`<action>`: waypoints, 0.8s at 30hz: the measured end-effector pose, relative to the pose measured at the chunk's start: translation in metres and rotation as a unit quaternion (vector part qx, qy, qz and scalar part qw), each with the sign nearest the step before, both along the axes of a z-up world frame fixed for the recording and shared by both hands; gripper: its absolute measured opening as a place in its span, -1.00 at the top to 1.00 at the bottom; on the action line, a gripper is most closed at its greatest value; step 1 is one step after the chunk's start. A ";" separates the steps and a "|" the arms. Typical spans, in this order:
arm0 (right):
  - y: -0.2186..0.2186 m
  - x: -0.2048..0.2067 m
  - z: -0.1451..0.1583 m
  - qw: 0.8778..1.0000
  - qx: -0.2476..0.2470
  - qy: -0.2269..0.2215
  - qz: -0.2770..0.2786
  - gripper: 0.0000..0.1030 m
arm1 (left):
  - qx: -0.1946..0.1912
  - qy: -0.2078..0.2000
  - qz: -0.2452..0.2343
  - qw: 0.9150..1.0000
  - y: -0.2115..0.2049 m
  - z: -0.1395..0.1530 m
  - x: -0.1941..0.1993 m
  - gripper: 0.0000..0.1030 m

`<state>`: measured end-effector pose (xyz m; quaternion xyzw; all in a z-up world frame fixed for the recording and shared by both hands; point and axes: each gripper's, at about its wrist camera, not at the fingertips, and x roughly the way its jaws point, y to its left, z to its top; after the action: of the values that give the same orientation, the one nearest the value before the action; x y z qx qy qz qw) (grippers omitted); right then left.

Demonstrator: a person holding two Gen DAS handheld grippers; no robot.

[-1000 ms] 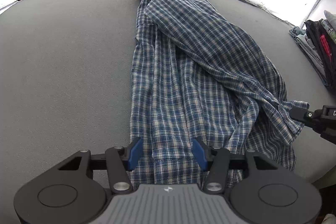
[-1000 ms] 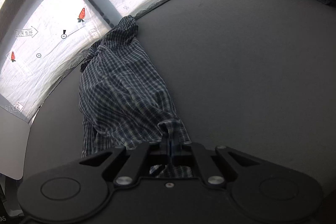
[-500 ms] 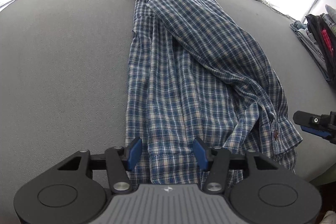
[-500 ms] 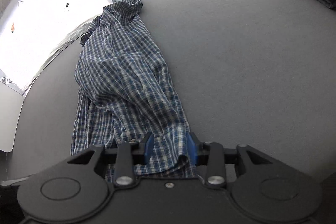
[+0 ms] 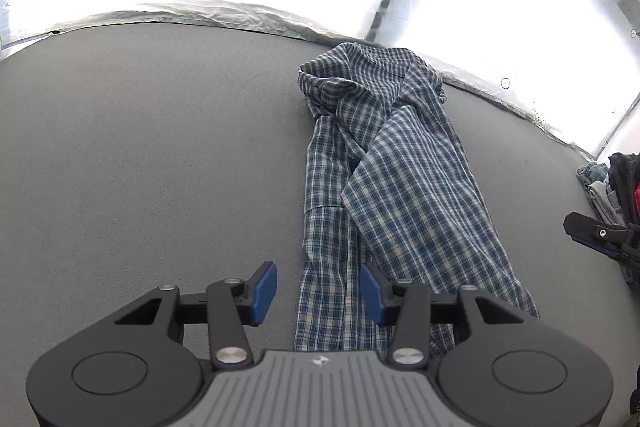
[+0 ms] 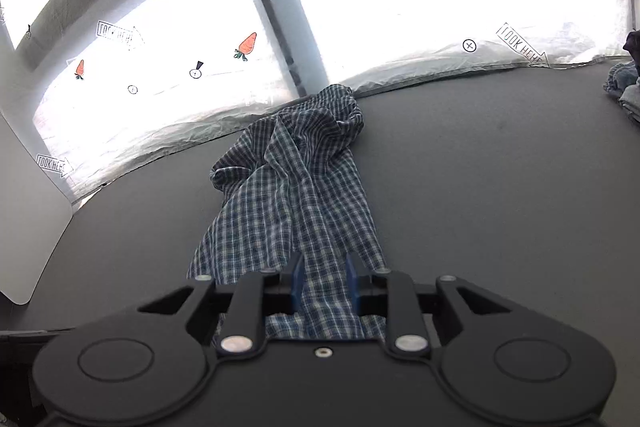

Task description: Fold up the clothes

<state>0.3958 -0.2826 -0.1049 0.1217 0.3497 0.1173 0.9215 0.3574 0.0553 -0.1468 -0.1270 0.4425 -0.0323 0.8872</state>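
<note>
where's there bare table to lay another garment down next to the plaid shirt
The gray table is bare between the plaid shirt and the window curtain. A narrower bare strip separates the shirt from the clothes pile, where the right hand-held gripper crowds it.

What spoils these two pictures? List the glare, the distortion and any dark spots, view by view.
Left wrist: the backlit sheet blows out white; fisheye bends the grey table edge; the plaid shirt stays sharp. Right wrist: same window glare; the right gripper body is dark and underexposed; corners vignette black.

My two wrist cameras look down along their fingers, close over the table's (image 5: pixel 140 167) near edge; both share the plaid shirt (image 5: pixel 400 187) and far edge.
</note>
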 end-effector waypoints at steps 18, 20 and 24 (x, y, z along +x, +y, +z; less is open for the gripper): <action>0.052 0.296 -0.055 0.985 0.061 0.139 -0.087 -0.04 | -0.037 0.026 0.022 0.999 0.002 -0.040 0.266 -0.18; 0.056 0.310 -0.072 0.979 0.036 0.174 -0.096 -0.06 | -0.023 0.033 0.007 0.999 -0.006 -0.051 0.285 -0.19; 0.056 0.317 -0.082 0.983 0.027 0.173 -0.062 0.99 | -0.012 0.044 -0.018 0.999 -0.020 -0.064 0.302 -0.02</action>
<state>0.7124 -0.2268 -0.1864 0.1866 0.4921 0.0467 0.8490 0.6595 0.0355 -0.2106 -0.1313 0.4830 -0.0475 0.8644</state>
